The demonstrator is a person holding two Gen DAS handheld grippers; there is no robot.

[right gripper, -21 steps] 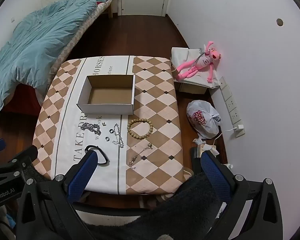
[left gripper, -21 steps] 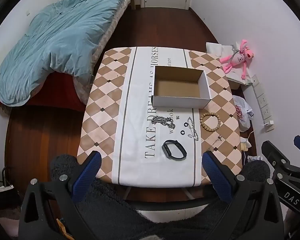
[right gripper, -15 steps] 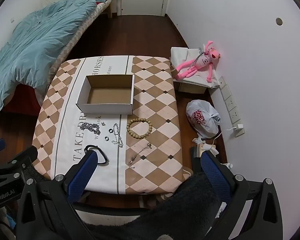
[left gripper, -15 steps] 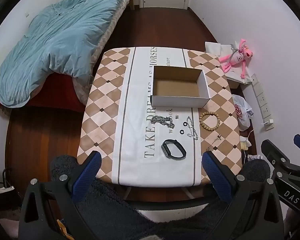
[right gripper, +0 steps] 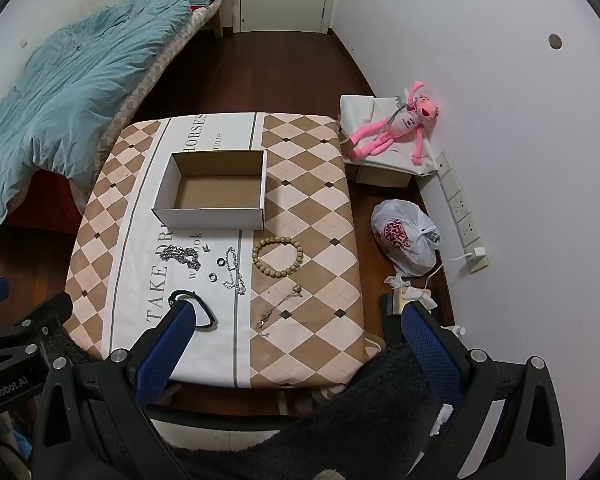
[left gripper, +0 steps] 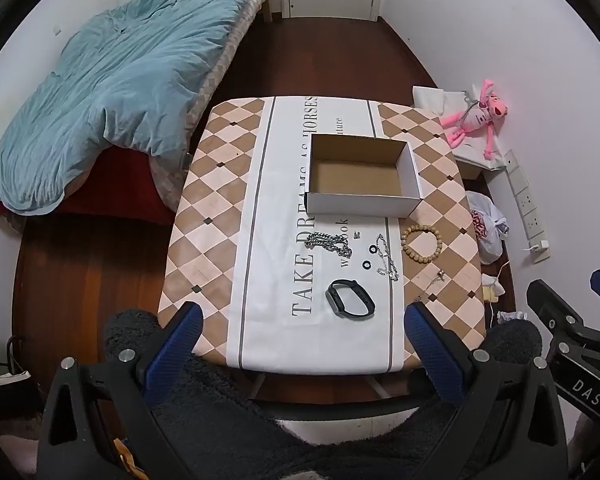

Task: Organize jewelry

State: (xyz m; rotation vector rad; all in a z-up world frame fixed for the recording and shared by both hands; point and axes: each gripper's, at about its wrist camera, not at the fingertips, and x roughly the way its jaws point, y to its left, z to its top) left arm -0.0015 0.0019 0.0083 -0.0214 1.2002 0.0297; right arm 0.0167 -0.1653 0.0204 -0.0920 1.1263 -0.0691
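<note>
Both grippers hang high above the near edge of the table (left gripper: 220,184), neither touching anything. The left gripper (left gripper: 302,334) has its blue fingers spread wide with only air between them, and the right gripper (right gripper: 300,342) is spread just as wide.

On the printed cloth, an open cardboard box (left gripper: 362,174) sits toward the far side, nothing inside it. The jewelry lies in a loose row near it: a chunky silver chain (left gripper: 328,242) on the left, two small dark rings (left gripper: 370,257) beside it, a thinner silver chain (left gripper: 387,259), then a wooden bead bracelet (right gripper: 278,256) to the right. A black band (left gripper: 350,299) rests nearer still, by itself. On the checkered part, near the beads, lies a fine necklace or perhaps earrings (right gripper: 280,306); it is too small to tell.

A pink plush toy (right gripper: 392,130) lies on a white bag by the right wall.
</note>
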